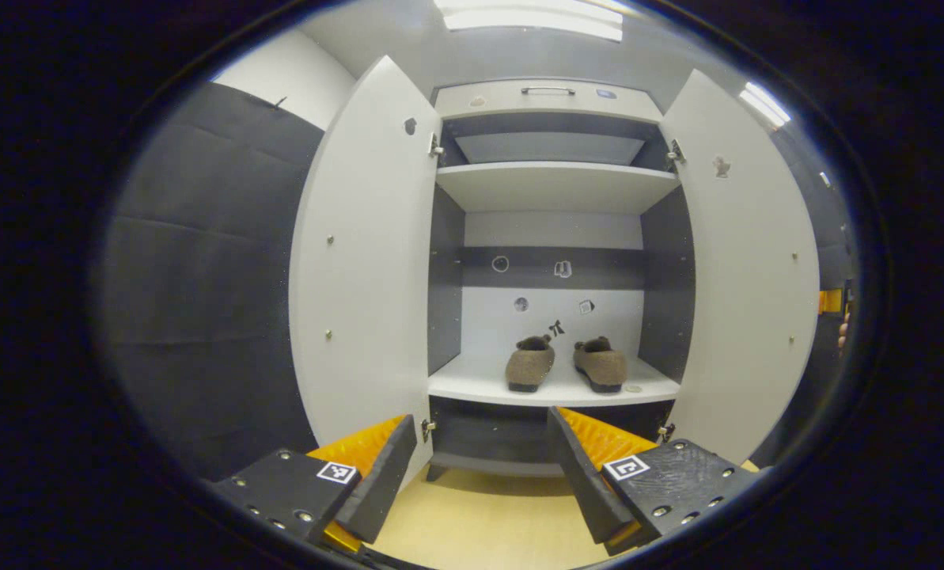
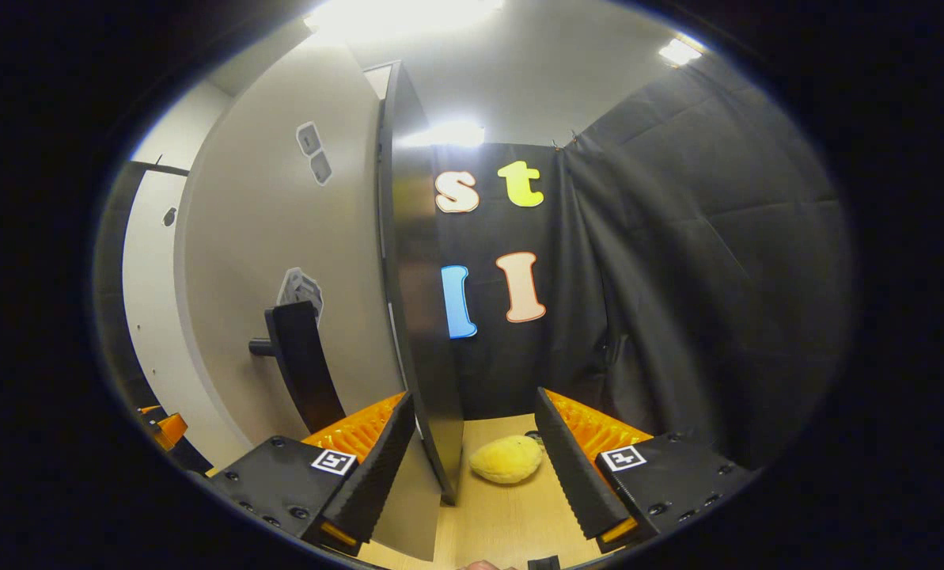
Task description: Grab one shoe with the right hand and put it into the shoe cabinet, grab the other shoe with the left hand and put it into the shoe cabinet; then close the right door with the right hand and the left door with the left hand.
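Both shoes (image 1: 530,364) (image 1: 600,363) are seen on the shoe cabinet (image 1: 555,186) shelf, doors open. Left tool (image 1: 475,467) is held open, empty. Right tool (image 2: 468,459) is spread around the right door (image 2: 412,317) edge, not pressing.

Two brown fuzzy shoes, left shoe (image 1: 529,365) and right shoe (image 1: 600,363), sit side by side, apart, upright on the shoe cabinet (image 1: 555,187) lower shelf, 6 o'clock of centre. Left door (image 1: 361,261) and right door (image 1: 744,269) both open.

Cabinet stickers (image 1: 563,269) too small
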The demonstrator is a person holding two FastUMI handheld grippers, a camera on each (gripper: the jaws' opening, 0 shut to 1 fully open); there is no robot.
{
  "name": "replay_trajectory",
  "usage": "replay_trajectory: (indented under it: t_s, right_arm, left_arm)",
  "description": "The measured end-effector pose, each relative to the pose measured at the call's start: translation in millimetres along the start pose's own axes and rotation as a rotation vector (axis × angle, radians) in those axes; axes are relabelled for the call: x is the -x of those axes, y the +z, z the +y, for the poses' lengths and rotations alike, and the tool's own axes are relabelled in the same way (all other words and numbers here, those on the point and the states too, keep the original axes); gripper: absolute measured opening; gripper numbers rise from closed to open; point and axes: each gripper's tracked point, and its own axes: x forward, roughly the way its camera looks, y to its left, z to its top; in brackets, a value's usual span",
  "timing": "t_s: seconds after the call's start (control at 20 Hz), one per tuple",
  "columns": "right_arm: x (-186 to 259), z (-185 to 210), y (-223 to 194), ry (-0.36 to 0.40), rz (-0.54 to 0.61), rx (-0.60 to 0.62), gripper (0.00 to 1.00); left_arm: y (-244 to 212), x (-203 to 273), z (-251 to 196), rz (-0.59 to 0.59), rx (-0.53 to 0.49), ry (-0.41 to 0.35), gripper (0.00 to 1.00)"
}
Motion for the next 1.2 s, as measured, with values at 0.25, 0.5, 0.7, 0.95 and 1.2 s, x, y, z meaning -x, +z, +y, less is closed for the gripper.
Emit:
replay_trajectory:
  t_s: [0.25, 0.5, 0.7, 0.95, 1.2]
  right_arm:
    - [-5.9, 15.9, 6.1, 0.022, -0.014, 0.066, 0.96]
    - [-15.5, 50.9, -1.3, 0.092, 0.014, -0.014, 0.96]
    - [-6.6, 77.7, -3.4, 0.121, 0.006, 0.008, 0.96]
    - [-14.3, 116.7, -5.3, 0.136, -0.005, 0.027, 0.90]
    - [-32.7, 172.4, -9.2, 0.202, 0.002, 0.037, 0.93]
  left_arm:
    - [-8.0, 8.7, 10.6, 0.013, 0.076, 0.057, 1.00]
    - [-12.6, 14.8, 20.9, 0.024, 0.060, 0.080, 1.00]
    - [-10.1, 18.1, 27.7, 0.022, 0.048, 0.085, 0.96]
    - [-5.3, 12.9, 46.8, 0.016, 0.038, 0.067, 1.00]
    - [4.7, 3.1, 69.5, 0.005, 0.065, 0.046, 0.96]
